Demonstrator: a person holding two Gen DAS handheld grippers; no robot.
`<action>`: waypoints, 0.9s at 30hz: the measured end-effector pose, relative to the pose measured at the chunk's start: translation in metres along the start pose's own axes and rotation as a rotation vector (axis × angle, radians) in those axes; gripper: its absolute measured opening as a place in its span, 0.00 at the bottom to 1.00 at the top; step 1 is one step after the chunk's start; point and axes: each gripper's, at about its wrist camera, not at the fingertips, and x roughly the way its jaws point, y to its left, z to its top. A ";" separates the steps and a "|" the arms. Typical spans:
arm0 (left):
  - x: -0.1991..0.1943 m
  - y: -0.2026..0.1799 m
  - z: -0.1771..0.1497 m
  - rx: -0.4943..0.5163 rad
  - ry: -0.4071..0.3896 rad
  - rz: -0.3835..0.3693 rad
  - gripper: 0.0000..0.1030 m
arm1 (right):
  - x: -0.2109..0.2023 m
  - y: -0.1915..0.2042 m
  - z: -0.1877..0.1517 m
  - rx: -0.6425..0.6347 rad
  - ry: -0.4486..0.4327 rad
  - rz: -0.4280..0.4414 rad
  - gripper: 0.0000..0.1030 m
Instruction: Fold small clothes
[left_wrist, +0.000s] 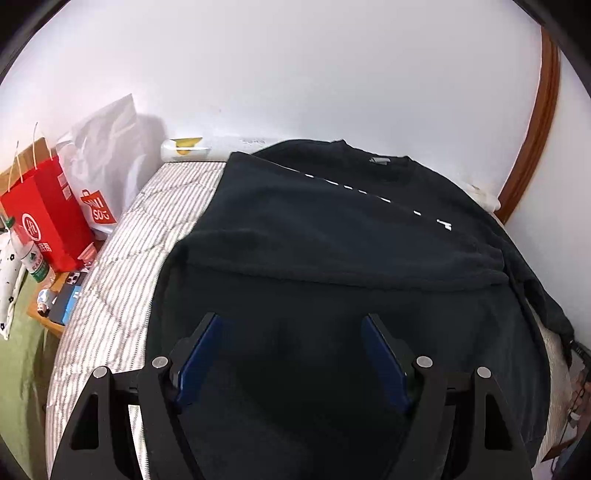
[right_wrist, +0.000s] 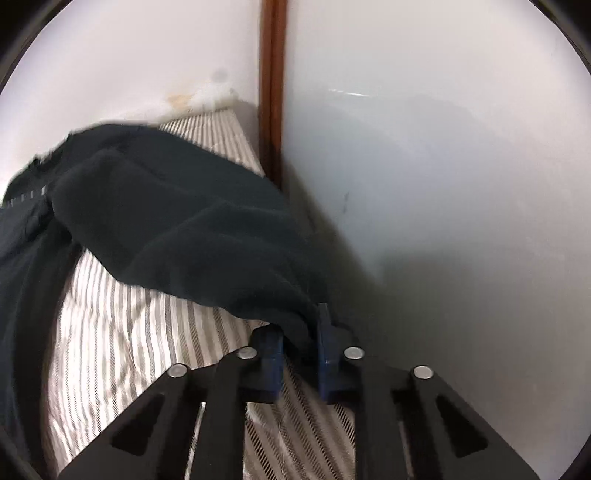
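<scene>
We hold one sleeve, and the shirt lies off to our left.

Our right gripper (right_wrist: 301, 332) pinches the end of the sleeve (right_wrist: 207, 236) tight between its blue pads. From there the sleeve runs away and to the left, up to the black shirt (left_wrist: 332, 240) lying flat on the striped bed (left_wrist: 122, 266). Our left gripper (left_wrist: 291, 325) is spread wide with nothing in it, right over the shirt's near part. We think the sleeve must go left, across the shirt.

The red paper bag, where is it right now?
In the left wrist view, the red paper bag stands at the far left, off the striped mattress, beside a white shopping bag against the wall.
</scene>
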 end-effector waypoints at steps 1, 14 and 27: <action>-0.002 0.002 0.001 -0.001 -0.005 0.002 0.74 | -0.004 -0.002 0.006 0.014 -0.016 -0.003 0.12; -0.013 0.041 0.012 -0.073 -0.049 -0.025 0.74 | -0.171 0.118 0.129 -0.088 -0.442 0.141 0.11; 0.009 0.085 0.016 -0.084 -0.037 -0.007 0.74 | -0.178 0.452 0.129 -0.527 -0.455 0.390 0.12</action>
